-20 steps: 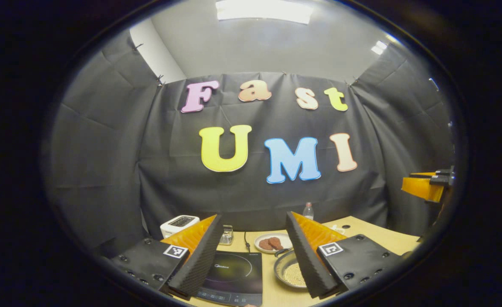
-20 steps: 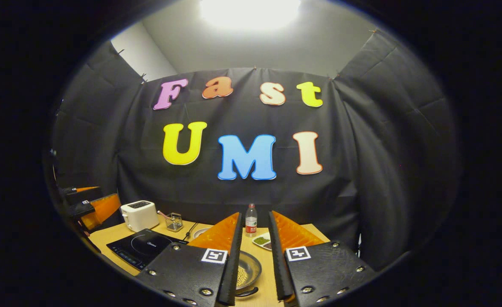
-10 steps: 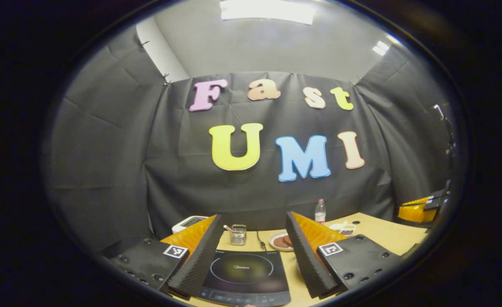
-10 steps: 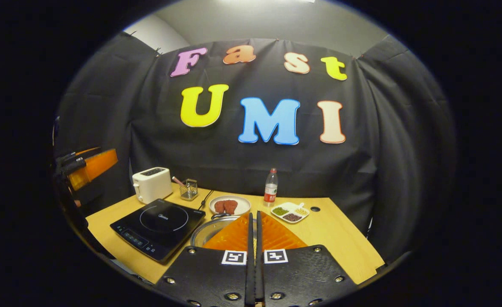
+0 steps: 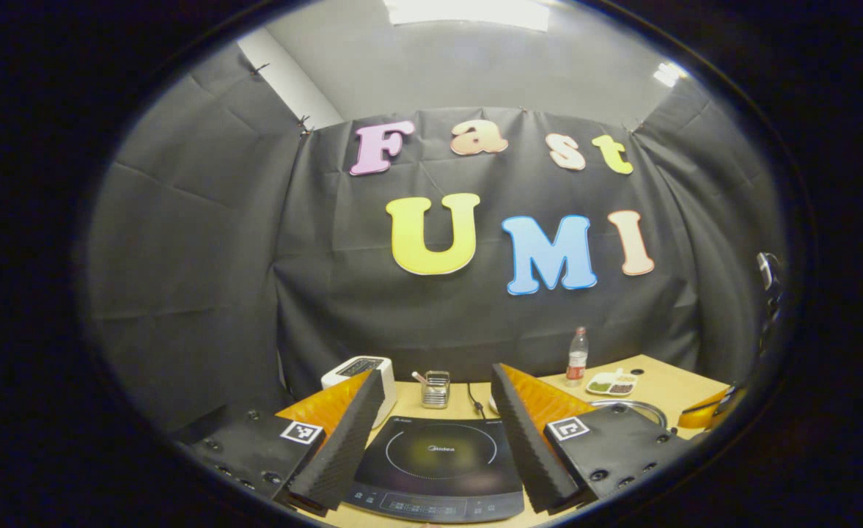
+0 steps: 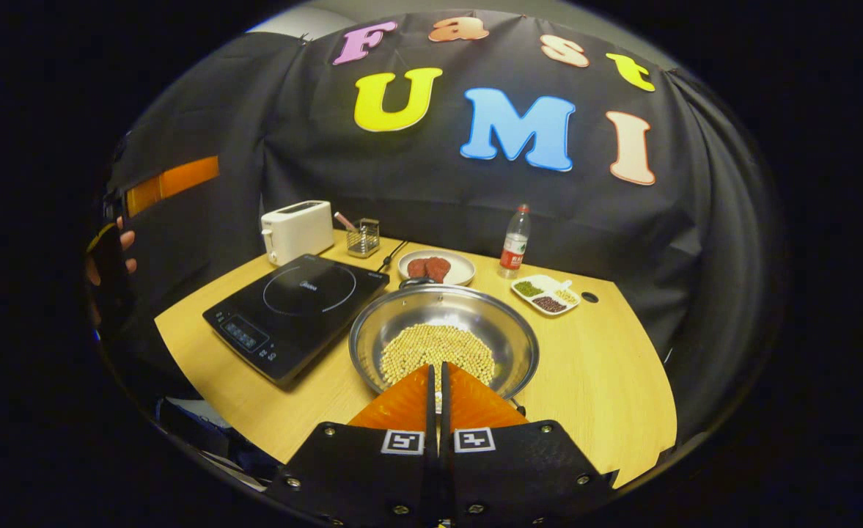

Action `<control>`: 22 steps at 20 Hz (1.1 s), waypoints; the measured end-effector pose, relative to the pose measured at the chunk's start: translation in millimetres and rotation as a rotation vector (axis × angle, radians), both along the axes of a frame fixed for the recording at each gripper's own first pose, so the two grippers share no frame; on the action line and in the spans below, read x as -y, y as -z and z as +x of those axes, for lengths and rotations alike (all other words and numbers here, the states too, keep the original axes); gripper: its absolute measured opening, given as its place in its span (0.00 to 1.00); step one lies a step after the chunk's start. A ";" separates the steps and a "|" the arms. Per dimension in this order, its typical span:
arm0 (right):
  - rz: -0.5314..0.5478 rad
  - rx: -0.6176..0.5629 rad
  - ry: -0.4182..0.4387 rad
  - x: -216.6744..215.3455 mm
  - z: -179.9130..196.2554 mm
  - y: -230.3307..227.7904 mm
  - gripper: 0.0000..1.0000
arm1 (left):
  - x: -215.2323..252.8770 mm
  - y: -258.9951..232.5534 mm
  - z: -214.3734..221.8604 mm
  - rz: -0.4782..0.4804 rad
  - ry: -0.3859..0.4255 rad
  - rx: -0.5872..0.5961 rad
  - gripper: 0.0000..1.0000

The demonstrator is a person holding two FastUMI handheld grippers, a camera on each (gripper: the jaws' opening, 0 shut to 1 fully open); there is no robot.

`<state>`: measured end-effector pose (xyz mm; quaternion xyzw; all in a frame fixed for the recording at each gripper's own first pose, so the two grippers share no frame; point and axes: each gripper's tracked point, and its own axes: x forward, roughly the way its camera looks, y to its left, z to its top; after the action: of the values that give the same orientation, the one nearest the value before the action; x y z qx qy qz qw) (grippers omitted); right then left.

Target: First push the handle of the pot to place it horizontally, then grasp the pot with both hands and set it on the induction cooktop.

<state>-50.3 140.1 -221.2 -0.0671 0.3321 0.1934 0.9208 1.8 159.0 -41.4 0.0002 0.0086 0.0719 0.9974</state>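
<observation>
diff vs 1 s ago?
Right tongs went from open to shut and tipped down over the pot, gripping nothing visible. Left tongs swung off the pot to frame the cooktop, staying open. Pot, cooktop and toaster stayed put.

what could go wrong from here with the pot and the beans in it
1. The pot is shallow and holds loose beans; a hard shove from the shut right claw may scatter them.
2. The plate of patties sits right behind the pot's far handle, so a swinging pot might knock it.
3. The pot lies close beside the induction cooktop; a low lift could catch the cooktop's edge.
</observation>
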 end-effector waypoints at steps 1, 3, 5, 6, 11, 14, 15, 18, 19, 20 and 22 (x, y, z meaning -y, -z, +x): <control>0.000 -0.032 -0.018 -1.5 -2.8 9.4 0.01 | 3.7 1.2 2.7 -0.005 -0.002 -0.004 0.99; 0.009 -0.099 -0.042 -1.8 -10.4 28.5 0.01 | 7.9 6.4 9.6 -0.013 -0.012 -0.019 0.95; 0.009 -0.160 -0.063 -1.6 -17.8 45.2 0.01 | 15.4 13.7 16.3 -0.026 -0.013 -0.041 0.99; 0.005 -0.184 -0.075 -1.0 -18.8 52.5 0.01 | 19.9 14.5 19.1 -0.035 -0.013 -0.048 0.99; 0.022 -0.289 -0.073 5.8 -20.0 79.6 0.01 | 39.9 23.5 35.4 -0.028 -0.005 -0.075 0.96; 0.027 -0.323 -0.040 18.1 -13.0 87.0 0.01 | 51.4 25.3 47.9 -0.030 0.004 -0.083 0.99; 0.033 -0.339 -0.035 22.2 -13.0 89.5 0.01 | 55.5 27.0 53.2 -0.029 0.007 -0.084 0.99; 0.051 -0.357 -0.001 29.2 -6.9 92.7 0.01 | 66.4 24.7 65.6 -0.018 0.022 -0.084 0.99; 0.043 -0.355 0.006 33.4 -5.0 93.3 0.01 | 70.4 26.2 69.6 -0.015 0.027 -0.085 0.98; 0.038 -0.354 0.012 38.2 -1.7 94.3 0.01 | 74.2 27.2 73.5 -0.015 0.033 -0.086 0.97; 0.028 -0.354 0.024 51.0 4.0 95.7 0.01 | 81.4 28.3 80.7 -0.013 0.043 -0.091 0.96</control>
<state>-46.3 89.1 -316.9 -0.0155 0.4870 0.1958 0.8510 82.6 77.7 -69.7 -0.0031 0.0544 0.0504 0.9972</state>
